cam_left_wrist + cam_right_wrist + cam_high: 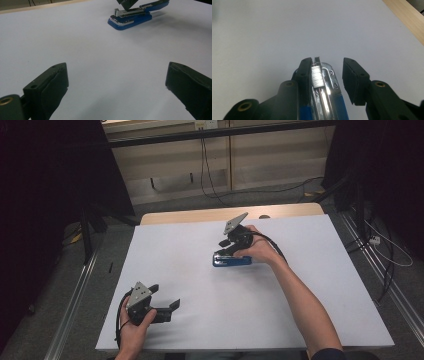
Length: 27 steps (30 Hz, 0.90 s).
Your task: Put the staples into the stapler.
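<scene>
Resting at about seven o'clock on the white table, nearest the person, the left gripper has its jaws spread wide with nothing between them. Farther out, near the middle of the table toward one o'clock, lies the blue stapler, flat on its base. The right gripper sits over it, jaws parted around the metal head: one pad lies against the stapler's side, the other stands clear, so nothing is pinched. The stapler looks compact and fairly dense for its size, stiff, not fragile, though its hinged top arm gives when pressed and the chrome magazine is probably slick. A hold across the blue plastic sides near the middle seems likely to keep it from slipping or tipping.
</scene>
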Tool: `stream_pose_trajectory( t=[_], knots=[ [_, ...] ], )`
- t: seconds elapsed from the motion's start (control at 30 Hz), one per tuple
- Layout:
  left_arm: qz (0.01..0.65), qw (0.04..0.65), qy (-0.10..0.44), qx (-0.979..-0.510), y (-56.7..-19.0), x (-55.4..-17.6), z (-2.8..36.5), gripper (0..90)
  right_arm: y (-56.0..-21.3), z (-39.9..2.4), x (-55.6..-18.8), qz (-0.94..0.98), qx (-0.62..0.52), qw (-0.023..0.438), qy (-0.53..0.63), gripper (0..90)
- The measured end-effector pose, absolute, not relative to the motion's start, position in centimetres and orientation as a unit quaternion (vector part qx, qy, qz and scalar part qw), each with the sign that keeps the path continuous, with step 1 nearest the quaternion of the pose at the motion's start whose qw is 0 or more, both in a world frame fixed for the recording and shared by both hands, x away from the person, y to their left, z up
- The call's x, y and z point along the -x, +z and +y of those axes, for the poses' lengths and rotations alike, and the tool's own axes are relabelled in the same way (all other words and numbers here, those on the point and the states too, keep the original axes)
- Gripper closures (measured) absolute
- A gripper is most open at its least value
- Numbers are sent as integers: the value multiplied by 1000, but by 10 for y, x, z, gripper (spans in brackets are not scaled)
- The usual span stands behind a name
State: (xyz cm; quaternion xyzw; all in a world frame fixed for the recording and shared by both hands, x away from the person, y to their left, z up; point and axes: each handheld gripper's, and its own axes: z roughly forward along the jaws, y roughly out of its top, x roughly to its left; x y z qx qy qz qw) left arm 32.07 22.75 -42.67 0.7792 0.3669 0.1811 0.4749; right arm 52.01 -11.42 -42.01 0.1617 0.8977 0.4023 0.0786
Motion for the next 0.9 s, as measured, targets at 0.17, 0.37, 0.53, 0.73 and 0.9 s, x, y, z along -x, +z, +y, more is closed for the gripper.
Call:
stream_pose_trajectory(
  t=[0.17, 0.37, 0.53, 0.73, 0.9],
  knots=[
    [367, 474, 180, -780, -427, -321, 227, 47, -418, -121, -520, 883, -205, 83, 414, 453],
    [368, 474, 180, -779, -427, -321, 227, 47, -421, -128, -516, 870, -235, 84, 426, 366],
    [368, 473, 180, -780, -427, -321, 227, 47, -423, -133, -512, 857, -262, 88, 435, 259],
    [369, 473, 181, -779, -427, -321, 227, 47, -426, -138, -507, 841, -301, 106, 437, 142],
    [371, 474, 181, -778, -428, -322, 227, 47, -426, -145, -503, 822, -329, 116, 451, 112]
  ],
)
